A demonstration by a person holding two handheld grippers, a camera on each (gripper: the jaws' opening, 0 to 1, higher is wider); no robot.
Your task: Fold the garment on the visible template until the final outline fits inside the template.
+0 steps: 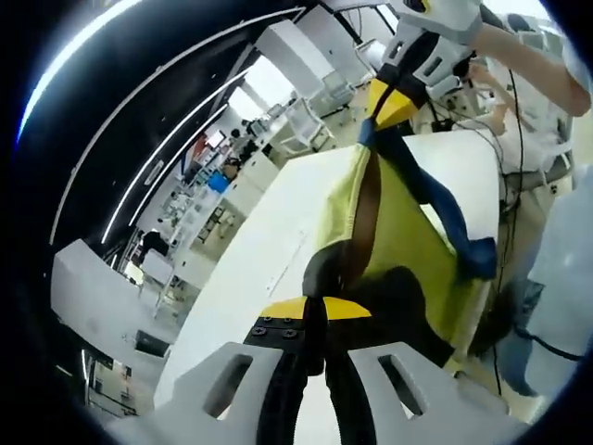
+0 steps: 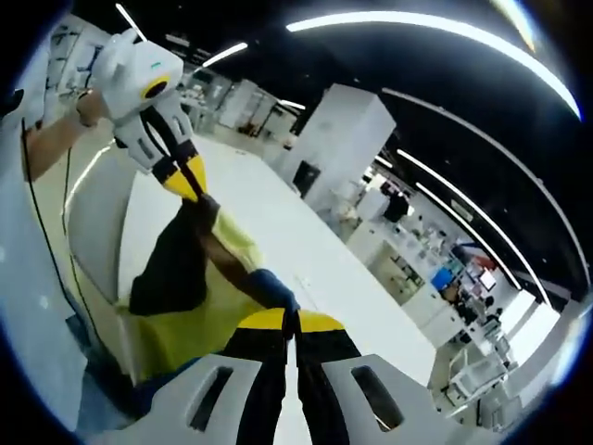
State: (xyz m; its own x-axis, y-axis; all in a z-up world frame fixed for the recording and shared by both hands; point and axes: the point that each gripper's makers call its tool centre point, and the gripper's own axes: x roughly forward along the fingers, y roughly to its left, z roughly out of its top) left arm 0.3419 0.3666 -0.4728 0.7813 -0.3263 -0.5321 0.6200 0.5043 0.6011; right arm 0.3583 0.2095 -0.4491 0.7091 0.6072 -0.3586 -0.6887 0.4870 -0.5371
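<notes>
Both grippers pinch the garment (image 1: 398,232): left gripper (image 1: 315,311) and right gripper (image 2: 289,320) hold it aloft over the tabletop (image 1: 269,250). Soft, light cloth; grip the edges.

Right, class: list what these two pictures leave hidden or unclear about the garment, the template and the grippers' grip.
- Template: no outline can be made out on the table in either view; the lifted garment covers part of it.
- Garment's lower part: cut off behind the left gripper in the left gripper view, and behind the right gripper in the right gripper view.
- Garment type: bunched, so its shape is unreadable.
</notes>
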